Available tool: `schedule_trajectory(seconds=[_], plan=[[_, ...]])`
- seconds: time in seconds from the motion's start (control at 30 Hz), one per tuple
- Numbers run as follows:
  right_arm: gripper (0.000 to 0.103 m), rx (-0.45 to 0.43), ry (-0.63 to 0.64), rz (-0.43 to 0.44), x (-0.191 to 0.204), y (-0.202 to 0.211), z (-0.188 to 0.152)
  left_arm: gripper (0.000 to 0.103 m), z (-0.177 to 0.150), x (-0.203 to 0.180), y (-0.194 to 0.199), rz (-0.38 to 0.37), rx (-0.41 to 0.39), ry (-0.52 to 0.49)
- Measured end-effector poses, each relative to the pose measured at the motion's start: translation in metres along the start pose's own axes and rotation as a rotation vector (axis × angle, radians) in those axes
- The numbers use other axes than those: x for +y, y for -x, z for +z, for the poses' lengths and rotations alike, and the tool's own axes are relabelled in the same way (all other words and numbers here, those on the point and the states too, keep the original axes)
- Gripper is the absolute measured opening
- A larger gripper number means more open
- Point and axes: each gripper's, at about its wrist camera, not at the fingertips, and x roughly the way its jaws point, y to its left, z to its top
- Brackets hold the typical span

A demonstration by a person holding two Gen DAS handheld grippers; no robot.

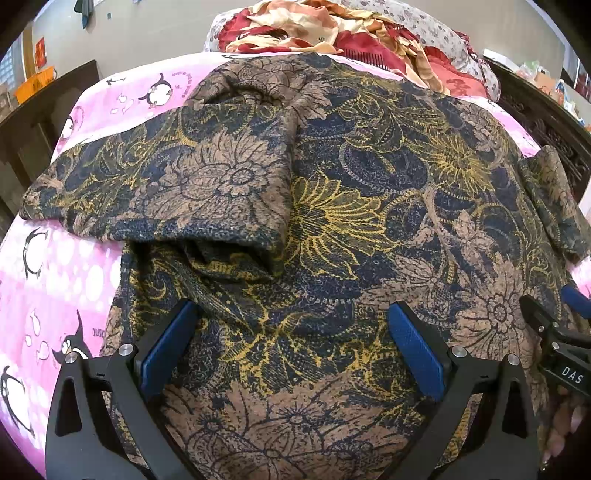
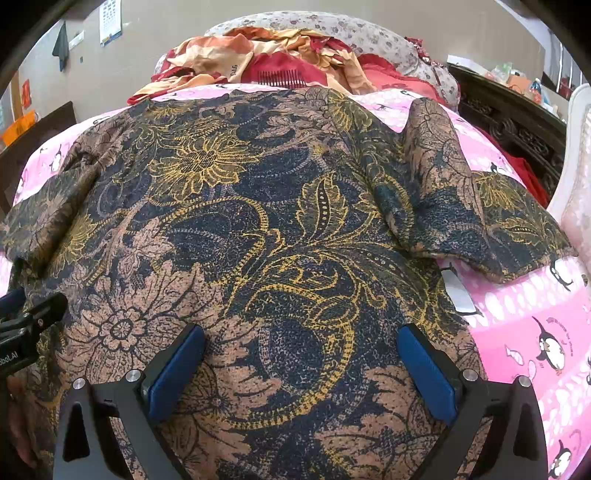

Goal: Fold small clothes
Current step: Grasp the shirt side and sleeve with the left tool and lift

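A brown, navy and yellow floral-print top (image 1: 332, 221) lies spread on a pink penguin-print bedsheet (image 1: 55, 273). Its left sleeve (image 1: 207, 192) is folded in over the body. Its right sleeve (image 2: 461, 206) lies out toward the right. My left gripper (image 1: 291, 325) is open, hovering just over the top's lower left part. My right gripper (image 2: 301, 350) is open over the lower right part, holding nothing. The right gripper's tips show at the left wrist view's right edge (image 1: 554, 321), and the left gripper's tips at the right wrist view's left edge (image 2: 29, 314).
A heap of red and cream floral bedding (image 1: 332, 33) and a grey floral pillow (image 2: 332, 33) lie at the far end of the bed. Dark carved wood furniture (image 2: 517, 125) stands at the right, a dark cabinet (image 1: 44, 122) at the left. A white padded chair (image 2: 580, 184) is at far right.
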Motion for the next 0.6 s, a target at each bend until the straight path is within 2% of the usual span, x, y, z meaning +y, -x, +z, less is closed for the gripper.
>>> schedule_trajectory(seconds=[0.4, 0.5, 0.6], plan=[[0.103, -0.001, 0.0, 0.0, 0.0, 0.0, 0.0, 0.103, -0.001, 0.0, 0.0, -0.002, -0.001, 0.0], [0.103, -0.001, 0.0, 0.001, 0.0, 0.0, 0.0, 0.103, 0.002, 0.003, 0.005, -0.021, 0.02, -0.009], [0.103, -0.001, -0.001, 0.001, 0.0, 0.0, 0.0, 0.103, 0.012, 0.025, 0.032, -0.043, -0.035, 0.002]])
